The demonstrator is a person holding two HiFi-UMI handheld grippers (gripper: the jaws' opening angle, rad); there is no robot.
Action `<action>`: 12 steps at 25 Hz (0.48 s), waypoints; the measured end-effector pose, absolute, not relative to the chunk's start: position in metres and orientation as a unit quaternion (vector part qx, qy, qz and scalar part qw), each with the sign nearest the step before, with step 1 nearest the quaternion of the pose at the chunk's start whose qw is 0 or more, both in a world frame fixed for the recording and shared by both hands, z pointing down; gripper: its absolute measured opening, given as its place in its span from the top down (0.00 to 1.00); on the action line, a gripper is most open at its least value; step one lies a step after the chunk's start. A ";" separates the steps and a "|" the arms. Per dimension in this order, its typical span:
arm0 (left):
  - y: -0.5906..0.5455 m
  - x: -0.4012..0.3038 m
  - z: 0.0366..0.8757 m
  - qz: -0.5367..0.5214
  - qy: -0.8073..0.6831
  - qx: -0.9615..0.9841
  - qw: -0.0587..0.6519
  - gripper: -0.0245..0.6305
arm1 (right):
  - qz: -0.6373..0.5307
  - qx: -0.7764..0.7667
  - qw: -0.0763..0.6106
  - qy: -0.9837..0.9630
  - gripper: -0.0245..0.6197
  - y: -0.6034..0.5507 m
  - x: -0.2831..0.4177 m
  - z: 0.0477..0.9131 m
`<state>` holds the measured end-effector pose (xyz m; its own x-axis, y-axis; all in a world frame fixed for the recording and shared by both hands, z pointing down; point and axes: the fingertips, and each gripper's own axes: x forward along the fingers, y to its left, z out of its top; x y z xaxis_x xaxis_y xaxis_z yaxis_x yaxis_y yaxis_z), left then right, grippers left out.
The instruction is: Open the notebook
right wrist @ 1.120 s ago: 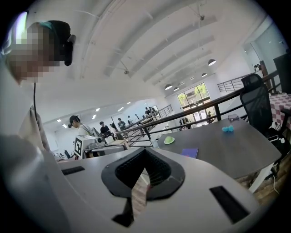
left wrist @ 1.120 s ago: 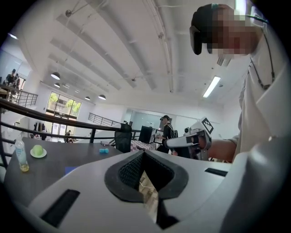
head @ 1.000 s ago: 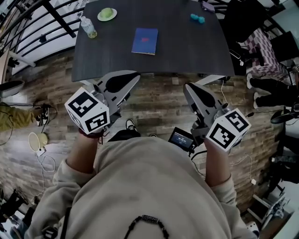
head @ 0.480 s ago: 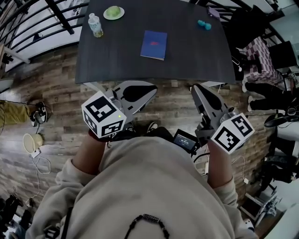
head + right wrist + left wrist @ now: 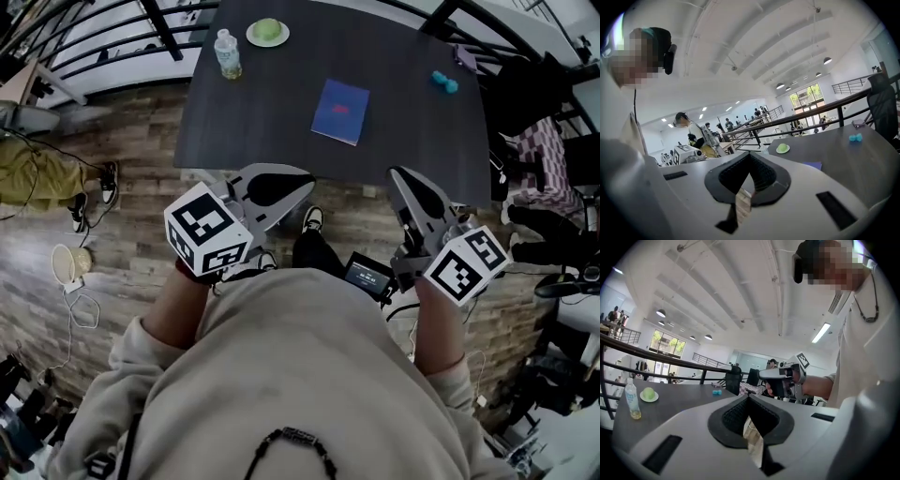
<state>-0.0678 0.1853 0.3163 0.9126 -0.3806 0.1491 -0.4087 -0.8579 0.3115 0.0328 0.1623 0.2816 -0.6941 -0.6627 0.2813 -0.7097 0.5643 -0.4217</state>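
A blue notebook (image 5: pixel 340 111) lies closed on the dark table (image 5: pixel 262 122), towards its middle right; a sliver of it also shows in the right gripper view as the notebook (image 5: pixel 813 165). Both grippers are held over the wood floor, just short of the table's near edge. My left gripper (image 5: pixel 306 180) is shut and empty, its jaws meeting at the tip (image 5: pixel 749 397). My right gripper (image 5: pixel 397 174) is likewise shut with nothing in it (image 5: pixel 750 154). Neither touches the notebook, which lies well beyond them.
On the table stand a water bottle (image 5: pixel 226 54), a plate with a green item (image 5: pixel 268 33) and a small teal object (image 5: pixel 444 82). A railing (image 5: pixel 112 37) runs at the far left. Chairs and gear crowd the right side (image 5: pixel 548 141). Cables lie on the floor (image 5: pixel 80 309).
The table has come nearer and shifted right in the head view. Both grippers have advanced to just below its near edge. Both stay shut.
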 end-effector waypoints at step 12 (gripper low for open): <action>0.076 -0.037 0.314 0.070 -0.241 0.957 0.142 0.96 | 0.263 0.346 0.015 -0.901 0.94 0.030 0.056 0.277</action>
